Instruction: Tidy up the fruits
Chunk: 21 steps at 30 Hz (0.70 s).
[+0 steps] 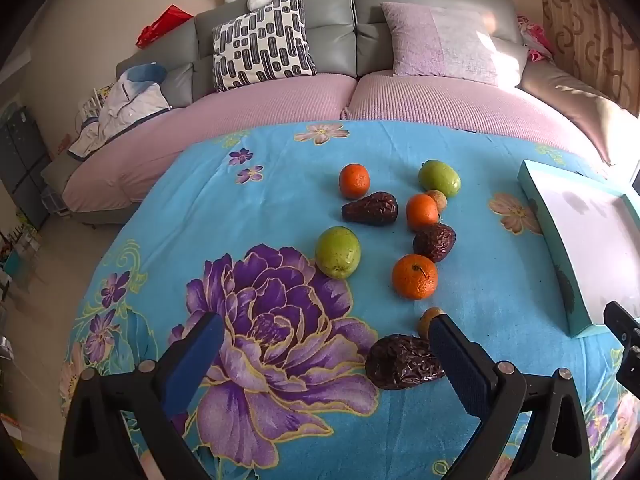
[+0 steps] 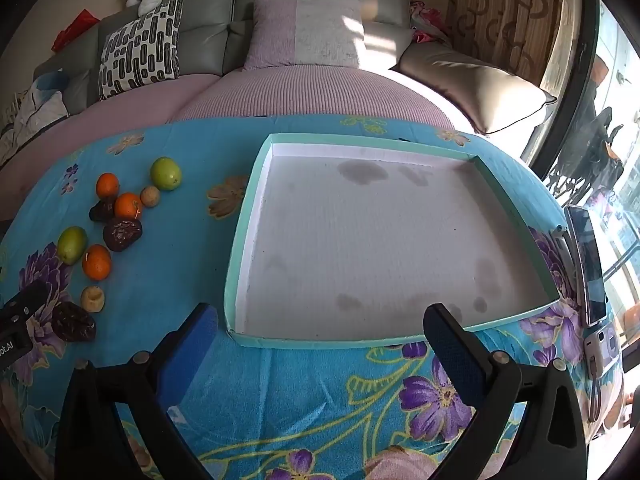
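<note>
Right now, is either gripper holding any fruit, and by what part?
Nothing is held. The left gripper and the right gripper are both open over the cloth, and the tray has no fruit in it.

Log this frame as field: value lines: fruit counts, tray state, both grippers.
oranges: 3, nearest
green fruits: 2, nearest
dark wrinkled fruits: 3, nearest
small tan fruits: 2, one
fruit location: all on floral cloth
tray: empty, stained
left gripper: open, holding nothing
right gripper: open, before tray's near edge
</note>
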Available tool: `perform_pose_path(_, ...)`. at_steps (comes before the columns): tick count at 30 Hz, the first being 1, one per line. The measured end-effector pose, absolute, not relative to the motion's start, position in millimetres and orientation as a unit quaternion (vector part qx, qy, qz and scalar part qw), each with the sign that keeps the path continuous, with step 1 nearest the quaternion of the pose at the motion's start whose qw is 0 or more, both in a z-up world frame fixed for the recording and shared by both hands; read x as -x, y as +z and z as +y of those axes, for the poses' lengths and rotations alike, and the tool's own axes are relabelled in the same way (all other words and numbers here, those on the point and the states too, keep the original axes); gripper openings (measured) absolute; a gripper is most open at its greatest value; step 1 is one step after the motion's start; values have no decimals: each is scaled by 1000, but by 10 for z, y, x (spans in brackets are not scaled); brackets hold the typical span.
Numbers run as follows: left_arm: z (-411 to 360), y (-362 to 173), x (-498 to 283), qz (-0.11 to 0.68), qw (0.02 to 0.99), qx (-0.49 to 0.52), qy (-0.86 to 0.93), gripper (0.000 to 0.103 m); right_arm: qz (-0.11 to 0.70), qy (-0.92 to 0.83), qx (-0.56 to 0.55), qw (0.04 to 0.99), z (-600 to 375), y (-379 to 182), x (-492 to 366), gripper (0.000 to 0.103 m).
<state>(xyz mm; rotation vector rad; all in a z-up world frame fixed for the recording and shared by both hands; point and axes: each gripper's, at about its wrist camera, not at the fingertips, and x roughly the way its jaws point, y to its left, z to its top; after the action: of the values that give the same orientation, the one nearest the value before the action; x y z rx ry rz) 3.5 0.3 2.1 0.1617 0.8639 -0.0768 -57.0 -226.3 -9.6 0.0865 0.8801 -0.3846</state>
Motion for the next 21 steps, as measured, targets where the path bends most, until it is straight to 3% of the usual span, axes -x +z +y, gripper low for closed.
perform_pose_path(21, 6, -9, -13, 418, 905, -76, -39, 103, 424, -185, -44, 886, -2272, -135, 573, 102)
